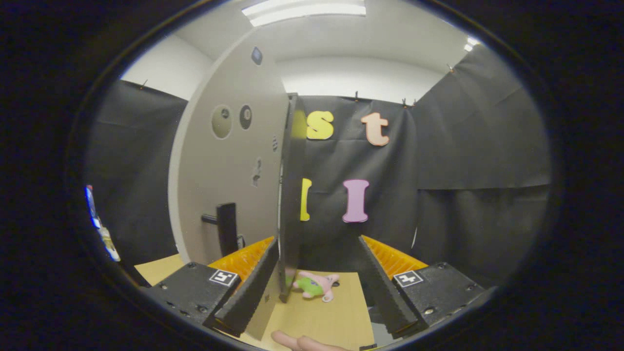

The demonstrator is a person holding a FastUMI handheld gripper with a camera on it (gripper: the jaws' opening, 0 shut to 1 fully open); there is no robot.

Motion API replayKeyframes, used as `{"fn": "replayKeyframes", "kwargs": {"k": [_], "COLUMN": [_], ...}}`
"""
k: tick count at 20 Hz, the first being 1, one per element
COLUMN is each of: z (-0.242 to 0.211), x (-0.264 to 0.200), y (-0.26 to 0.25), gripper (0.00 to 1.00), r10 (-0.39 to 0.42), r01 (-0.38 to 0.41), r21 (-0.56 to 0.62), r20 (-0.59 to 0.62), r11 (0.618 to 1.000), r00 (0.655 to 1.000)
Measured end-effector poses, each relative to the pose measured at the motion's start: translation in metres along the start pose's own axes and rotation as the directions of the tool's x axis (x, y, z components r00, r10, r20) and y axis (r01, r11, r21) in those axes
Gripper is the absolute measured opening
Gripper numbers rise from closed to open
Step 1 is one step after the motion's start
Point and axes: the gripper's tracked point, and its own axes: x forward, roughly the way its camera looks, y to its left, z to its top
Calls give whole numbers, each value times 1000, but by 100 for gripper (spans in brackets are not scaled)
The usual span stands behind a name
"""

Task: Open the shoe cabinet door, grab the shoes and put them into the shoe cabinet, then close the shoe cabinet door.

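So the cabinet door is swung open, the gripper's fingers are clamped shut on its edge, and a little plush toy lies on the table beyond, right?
Not quite. In the gripper view the fingers are spread apart, so the gripper is open, not clamped. The door is swung open, its edge between the fingers near the left one, and the plush toy lies on the table beyond.

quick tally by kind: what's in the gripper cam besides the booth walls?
Cabinet door, swung open, edge between the open gripper fingers: 1
Black door handle: 1
Pink-and-green plush toy on the wooden table, ahead of the fingers: 1
Fingers of a person's hand: 2
Total: 5
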Motion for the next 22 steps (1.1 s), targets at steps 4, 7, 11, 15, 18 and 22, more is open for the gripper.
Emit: {"fn": "replayKeyframes", "kwargs": {"k": [4,7,11,15,18,22], "z": [0,0,-2,2,6,1], "x": [-4,-3,-11,-10,-6,2], "y": [23,30,55,78,95,133], "gripper": [92,90,90,90,90,90], "r10": [-33,-49,-27,-30,-48,-21], "r01": [32,48,26,29,48,22], "r21": [-70,-55,-37,-53,-62,37], "r20": [-13,-21,-32,-30,-12,-16], "r11": [997,997,999,998,997,999], "r00": [999,999,999,999,999,1000]}}
